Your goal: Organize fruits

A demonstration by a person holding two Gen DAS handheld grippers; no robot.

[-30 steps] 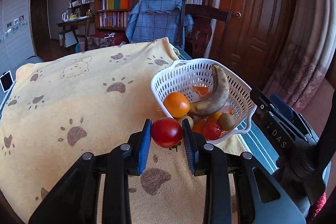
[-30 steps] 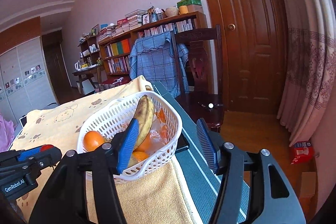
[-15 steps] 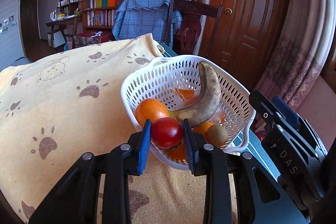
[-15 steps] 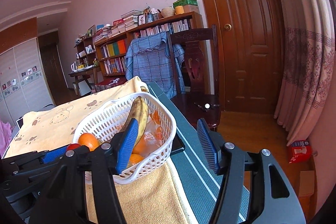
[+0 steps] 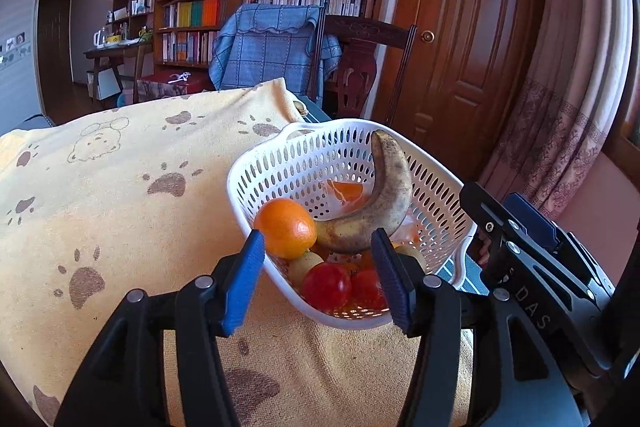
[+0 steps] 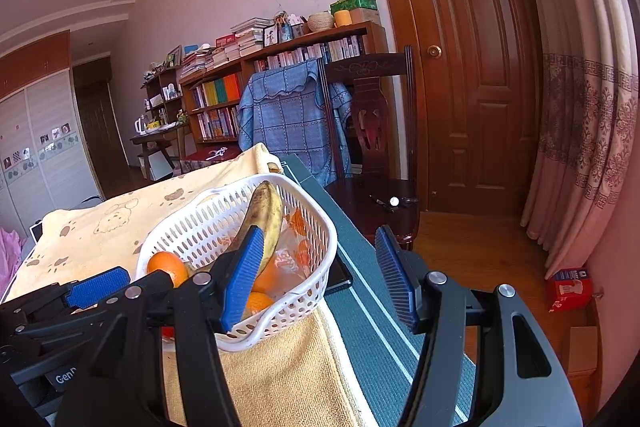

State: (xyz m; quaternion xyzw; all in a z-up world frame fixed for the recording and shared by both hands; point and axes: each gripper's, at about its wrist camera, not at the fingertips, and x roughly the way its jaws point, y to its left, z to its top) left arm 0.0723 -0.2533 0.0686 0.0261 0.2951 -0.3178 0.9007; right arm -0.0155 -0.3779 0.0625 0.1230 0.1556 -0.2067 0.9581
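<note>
A white perforated basket (image 5: 280,163) sits on the yellow paw-print towel (image 5: 120,207). It holds a spotted banana (image 5: 392,195), an orange (image 5: 286,227), two red tomatoes (image 5: 326,287) and other small fruit. My left gripper (image 5: 320,283) is open and empty, its blue pads either side of the basket's near rim above the tomatoes. My right gripper (image 6: 320,275) is open and empty beside the basket (image 6: 312,291), at its right edge. The banana (image 6: 264,215) and orange (image 6: 168,267) show there too.
A green mat (image 6: 372,327) covers the table edge right of the towel. A dark flat object (image 6: 340,275) lies by the basket. A wooden chair (image 6: 368,131) with a blue cloth stands behind, with bookshelves, a door and a curtain beyond.
My left gripper moved over the basket, opened and let go of the red tomato, which now lies in the basket. The right gripper stayed open and barely moved.
</note>
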